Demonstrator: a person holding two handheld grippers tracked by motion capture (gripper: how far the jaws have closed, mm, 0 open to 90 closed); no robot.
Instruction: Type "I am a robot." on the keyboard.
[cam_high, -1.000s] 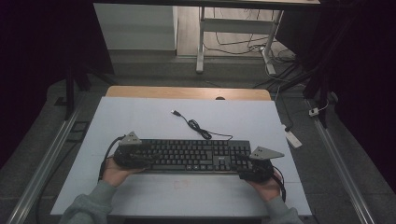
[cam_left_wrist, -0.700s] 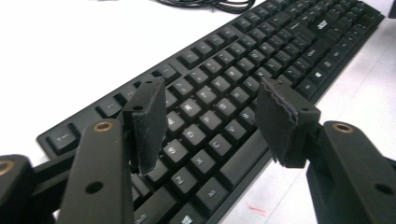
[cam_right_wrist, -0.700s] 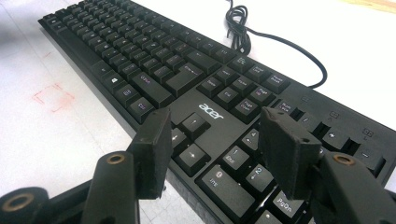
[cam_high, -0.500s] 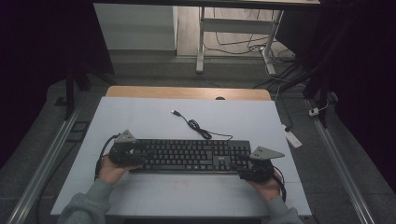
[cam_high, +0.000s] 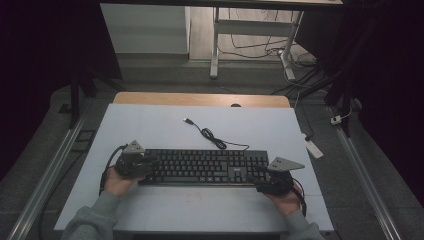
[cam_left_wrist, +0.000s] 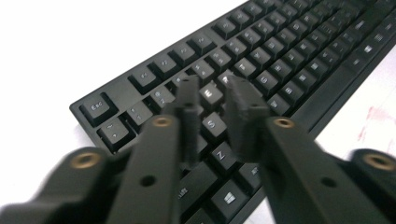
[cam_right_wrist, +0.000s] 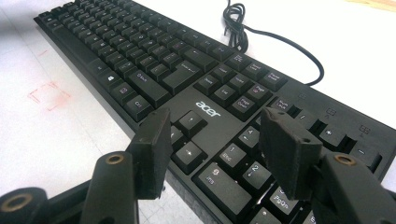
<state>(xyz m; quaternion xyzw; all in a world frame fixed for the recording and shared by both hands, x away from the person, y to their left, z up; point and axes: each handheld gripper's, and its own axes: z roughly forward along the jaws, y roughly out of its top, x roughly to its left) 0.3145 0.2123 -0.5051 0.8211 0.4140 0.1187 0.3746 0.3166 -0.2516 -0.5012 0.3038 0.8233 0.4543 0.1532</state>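
Now both grippers at the keyboard (cam_high: 205, 167) ends on the white tabletop (cam_high: 150, 125)

Left gripper (cam_left_wrist: 212, 100) fingers have just been closing, a narrow gap left over the keys; right gripper (cam_right_wrist: 215, 154) fingers apart above the number pad

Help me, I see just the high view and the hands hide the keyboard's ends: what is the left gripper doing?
Observer: The left gripper's jaws have just been closing; a narrow gap shows, with nothing between them.
Operator: Above which keys?
Observer: Over the keyboard's S key.
Operator: And the right gripper?
Observer: The right gripper's jaws stand wide apart over the arrow keys, near the acer logo.
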